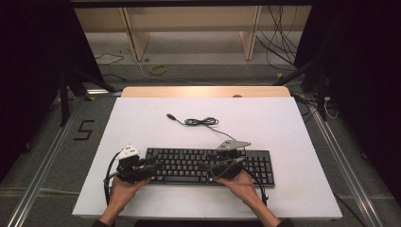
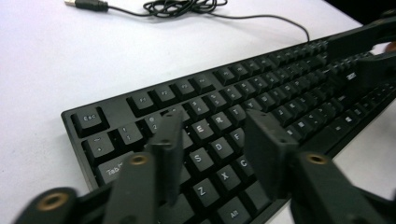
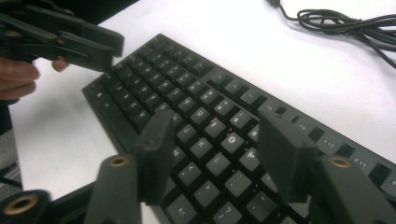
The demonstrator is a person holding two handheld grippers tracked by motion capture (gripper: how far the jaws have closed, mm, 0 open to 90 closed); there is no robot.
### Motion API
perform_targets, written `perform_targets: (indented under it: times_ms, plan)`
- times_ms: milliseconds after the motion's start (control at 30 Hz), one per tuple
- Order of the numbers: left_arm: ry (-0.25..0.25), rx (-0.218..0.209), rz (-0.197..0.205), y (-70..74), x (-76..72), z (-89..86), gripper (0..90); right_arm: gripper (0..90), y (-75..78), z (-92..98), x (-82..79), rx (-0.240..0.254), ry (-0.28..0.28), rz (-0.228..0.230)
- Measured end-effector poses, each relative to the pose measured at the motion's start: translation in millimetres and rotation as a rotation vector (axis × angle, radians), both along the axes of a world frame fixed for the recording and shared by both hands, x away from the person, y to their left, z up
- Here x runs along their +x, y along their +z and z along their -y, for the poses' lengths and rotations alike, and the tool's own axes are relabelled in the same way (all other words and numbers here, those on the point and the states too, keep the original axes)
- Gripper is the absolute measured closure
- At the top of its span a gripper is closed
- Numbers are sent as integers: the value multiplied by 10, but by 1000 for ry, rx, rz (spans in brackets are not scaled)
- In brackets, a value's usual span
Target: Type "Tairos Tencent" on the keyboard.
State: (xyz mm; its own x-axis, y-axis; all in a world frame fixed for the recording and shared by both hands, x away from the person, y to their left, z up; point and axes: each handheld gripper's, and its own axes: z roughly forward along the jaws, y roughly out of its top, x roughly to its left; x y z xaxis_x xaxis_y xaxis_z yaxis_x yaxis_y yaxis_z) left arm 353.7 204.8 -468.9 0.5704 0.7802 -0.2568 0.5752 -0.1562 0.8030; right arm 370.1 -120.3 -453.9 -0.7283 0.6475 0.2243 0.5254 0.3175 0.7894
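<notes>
A black keyboard [image 1: 208, 165] lies on the white table top [image 1: 265, 127], near its front edge. Its thin black cable [image 1: 201, 122] is coiled behind it and ends in a loose USB plug [image 1: 170, 115]. My left gripper [image 1: 158, 164] hovers over the keyboard's left end, its jaws apart above the letter keys [image 2: 212, 135] with nothing gripped. My right gripper [image 1: 204, 166] hangs over the middle keys, jaws apart too [image 3: 217, 135], holding nothing. Each gripper view shows the other gripper farther along the keyboard.
A wooden strip [image 1: 203, 91] borders the white top at the back. Beyond it the floor carries loose cables [image 1: 279, 42], a yellow loop [image 1: 158, 69] and wooden frame legs [image 1: 137, 40]. Metal rails [image 1: 42, 165] run along both sides of the table.
</notes>
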Motion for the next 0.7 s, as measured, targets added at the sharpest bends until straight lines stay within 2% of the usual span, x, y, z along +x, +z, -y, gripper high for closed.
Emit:
perform_targets:
  times_ms: [233, 433, 700]
  plan:
    - [-17, 46, -15, -12, 47, 37, 764, 408, 40, 80, -84, 28, 2, 20]
    - [-37, 85, -27, -22, 76, 84, 873, 376, 57, 174, -161, 43, 3, 38]
    - [-57, 112, -53, -32, 116, 140, 890, 349, 60, 275, -249, 59, -3, 49]
